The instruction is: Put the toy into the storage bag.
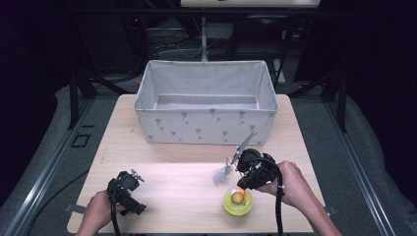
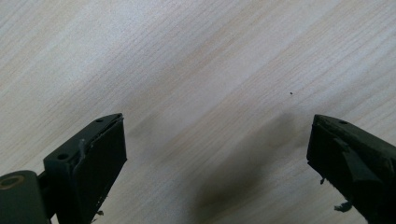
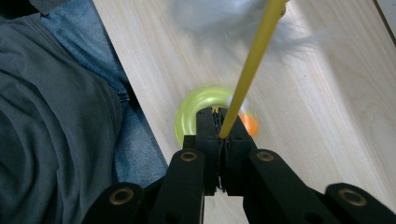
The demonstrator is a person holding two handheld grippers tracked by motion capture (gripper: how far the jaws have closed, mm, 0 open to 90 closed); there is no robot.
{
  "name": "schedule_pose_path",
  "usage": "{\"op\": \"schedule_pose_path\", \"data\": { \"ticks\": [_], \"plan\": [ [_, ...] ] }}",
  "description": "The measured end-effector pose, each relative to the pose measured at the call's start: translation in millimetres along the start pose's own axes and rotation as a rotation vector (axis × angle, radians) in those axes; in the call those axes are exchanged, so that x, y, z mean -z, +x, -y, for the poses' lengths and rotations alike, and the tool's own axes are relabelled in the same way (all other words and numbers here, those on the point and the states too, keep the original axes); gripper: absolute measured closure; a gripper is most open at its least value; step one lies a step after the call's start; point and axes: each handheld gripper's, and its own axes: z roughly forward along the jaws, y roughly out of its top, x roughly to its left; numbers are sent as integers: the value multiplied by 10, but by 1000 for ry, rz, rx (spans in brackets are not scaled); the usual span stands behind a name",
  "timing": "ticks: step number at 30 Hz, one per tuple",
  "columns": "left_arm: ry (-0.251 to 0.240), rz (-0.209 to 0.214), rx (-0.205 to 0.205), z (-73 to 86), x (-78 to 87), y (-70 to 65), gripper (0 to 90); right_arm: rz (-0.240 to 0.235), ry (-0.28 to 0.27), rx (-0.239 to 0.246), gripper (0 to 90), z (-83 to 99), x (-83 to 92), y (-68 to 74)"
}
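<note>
Wand toy (image 3: 252, 60): thin yellow stick w/ a grey feather tuft (image 1: 220, 173) at the far end, clamped between the jaws of the right gripper (image 3: 223, 130), which are shut tight on the stick's lower end. In the high view the stick runs up and away from that gripper toward the fabric bin (image 1: 206, 101), w/ the tuft hanging near the counter (image 1: 162, 196) just left of the gripper. Tuft looks blurred in both the high view & the right gripper view.

Directly below the right gripper sits a yellow-green ring dish (image 1: 238, 201) w/ an orange ball (image 1: 237, 197) in it, near the counter's front edge. Can't tell whether the stick's end touches the dish.

Left gripper (image 1: 126, 191) is at the front left of the counter, well apart from the toy, held in the person's left hand (image 1: 98, 210). Its jaws stand wide apart w/ bare wood between them.

Bin stands at the back of the counter, open-topped, pale w/ small grey print.
</note>
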Motion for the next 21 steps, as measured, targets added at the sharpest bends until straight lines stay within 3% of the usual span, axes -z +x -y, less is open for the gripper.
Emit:
{"op": "schedule_pose_path", "data": {
  "ticks": [9, 21],
  "plan": [
    [-1, 0, 0, 0, -1, -1, 50, 6, -28, -6, 882, -44, 86, -79],
    [-2, 0, 4, 4, -2, 2, 50, 25, -25, -43, 882, -96, 154, -328]
  ]
}}
